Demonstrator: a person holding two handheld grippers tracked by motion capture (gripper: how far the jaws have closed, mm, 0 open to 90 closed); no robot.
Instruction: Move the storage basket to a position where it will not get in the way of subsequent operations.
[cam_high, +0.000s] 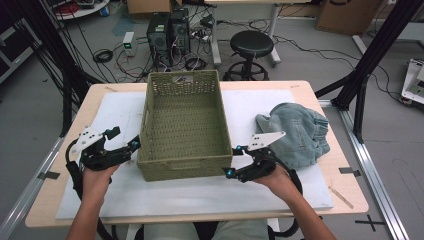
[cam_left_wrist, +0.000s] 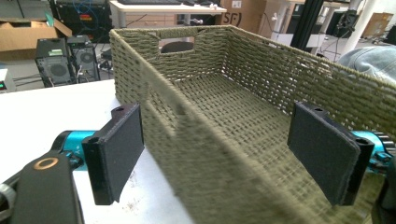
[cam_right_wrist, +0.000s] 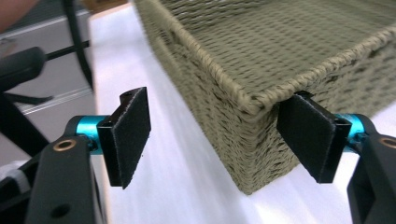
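Woven olive basket (cam_high: 183, 125) stood empty near the middle of the white mat (cam_high: 120, 195), long sides running away from the person, a handle slot cut in its far end wall. Left gripper (cam_high: 136, 146) held at the basket's near left corner, jaws spread wide astride the left wall: in the left gripper view (cam_left_wrist: 215, 154), one pad (cam_left_wrist: 122, 144) outside the wall, the other pad (cam_left_wrist: 322, 149) inside over the woven floor, neither seen pressing on the weave. Right gripper (cam_high: 233, 161) brought to the basket's near right corner, jaws also wide open; in the right gripper view (cam_right_wrist: 219, 140), corner rim (cam_right_wrist: 254, 100) sat between the pads, right-hand pad (cam_right_wrist: 310, 135) just against or just beside the corner wall, contact too close to tell, left-hand pad (cam_right_wrist: 130, 133) well clear over the mat. Nothing gripped by either tool. Crumpled denim garment (cam_high: 295, 132) lay on the mat to the right of the basket, just beyond the right gripper. Computer towers (cam_high: 169, 32) and a black stool (cam_high: 251, 47) stood on the floor past the basket's far end
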